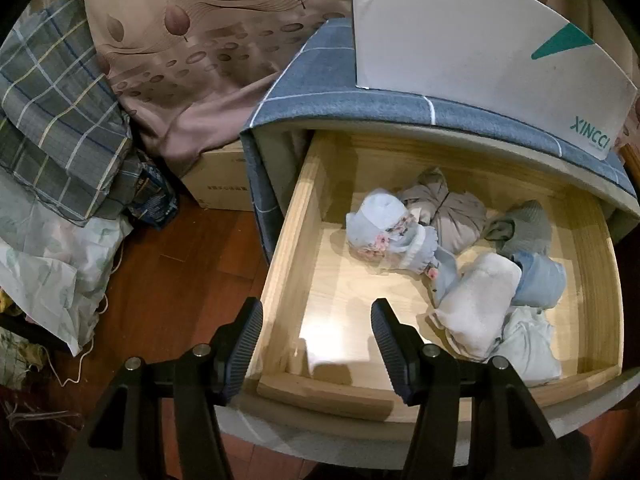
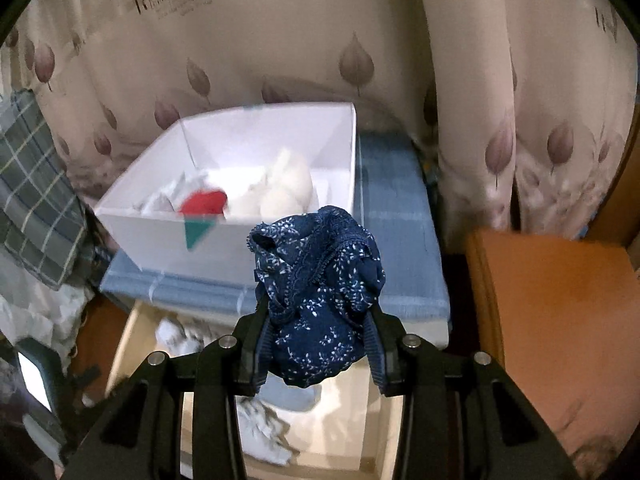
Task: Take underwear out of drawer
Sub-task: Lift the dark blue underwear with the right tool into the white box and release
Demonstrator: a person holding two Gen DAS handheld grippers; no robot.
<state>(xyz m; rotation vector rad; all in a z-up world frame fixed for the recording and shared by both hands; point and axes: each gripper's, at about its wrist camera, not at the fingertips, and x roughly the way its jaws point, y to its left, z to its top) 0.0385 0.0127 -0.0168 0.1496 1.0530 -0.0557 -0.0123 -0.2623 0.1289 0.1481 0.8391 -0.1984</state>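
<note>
The open wooden drawer (image 1: 288, 272) holds several rolled underwear bundles: a pale blue floral one (image 1: 384, 228), a grey one (image 1: 448, 208), a white one (image 1: 480, 304) and others at the right. My left gripper (image 1: 316, 320) is open and empty above the drawer's front left corner. My right gripper (image 2: 318, 332) is shut on a navy floral underwear (image 2: 320, 292), held above the drawer (image 2: 124, 344) and in front of a white box (image 2: 160, 236). The box holds white bundles and a red one (image 2: 204, 202).
The white box (image 1: 480, 48) stands on the blue checked cabinet top (image 1: 320, 92). A leaf-print curtain (image 2: 280, 40) hangs behind. Plaid bedding (image 1: 56, 120) and bags lie on the wooden floor (image 1: 180, 280) at the left. An orange-brown surface (image 2: 560, 312) is at the right.
</note>
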